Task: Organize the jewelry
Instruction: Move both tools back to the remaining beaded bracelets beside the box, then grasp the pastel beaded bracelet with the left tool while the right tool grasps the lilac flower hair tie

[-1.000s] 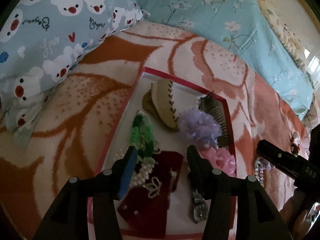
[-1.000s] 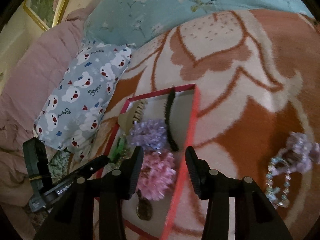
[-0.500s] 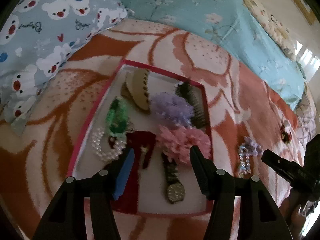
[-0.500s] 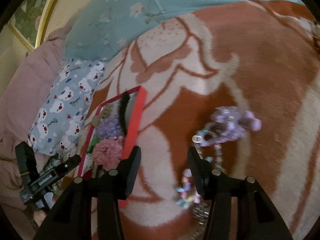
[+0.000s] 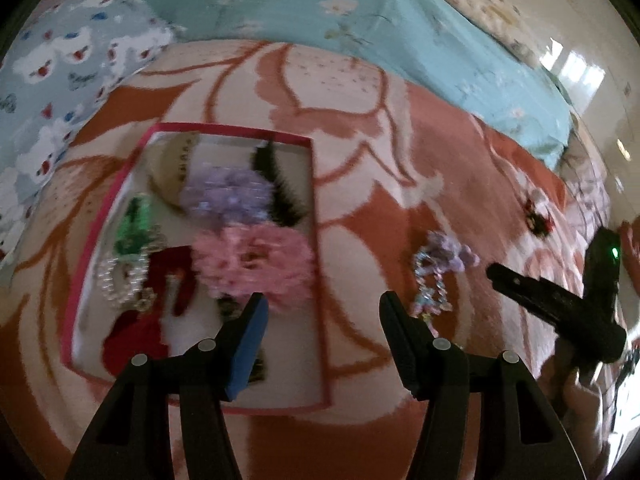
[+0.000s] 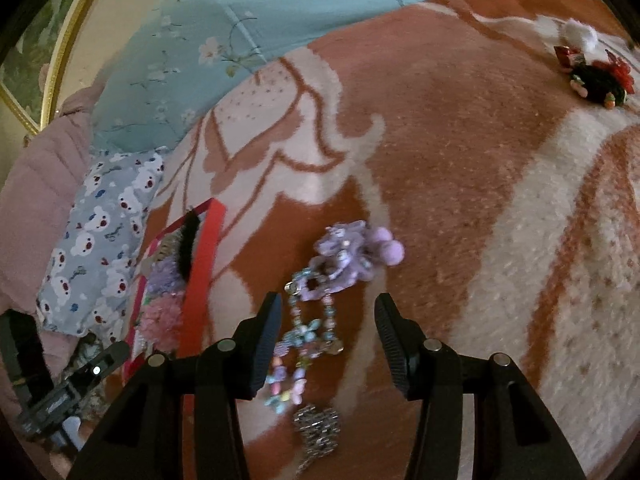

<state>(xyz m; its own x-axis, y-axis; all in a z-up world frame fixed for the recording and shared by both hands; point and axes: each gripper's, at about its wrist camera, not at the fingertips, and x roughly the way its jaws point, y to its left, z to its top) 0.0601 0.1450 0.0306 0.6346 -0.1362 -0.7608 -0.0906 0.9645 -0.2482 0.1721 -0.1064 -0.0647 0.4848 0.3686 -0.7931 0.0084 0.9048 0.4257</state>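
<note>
Two spread tools over a bed with a jewelry tray.

The right tool (image 6: 326, 330) hovers with its fingers apart and pinching nothing, above a beaded bracelet (image 6: 308, 336) that lies on the orange-and-white blanket (image 6: 460, 160) beside a purple hair clip (image 6: 352, 256). The left tool (image 5: 322, 328) is likewise spread and empty, above the right rim of the red-edged tray (image 5: 316, 240), which holds a pink scrunchie (image 5: 256, 264), a purple scrunchie (image 5: 228, 196), a pearl bracelet (image 5: 116, 280) and a black comb (image 5: 276, 188).
</note>
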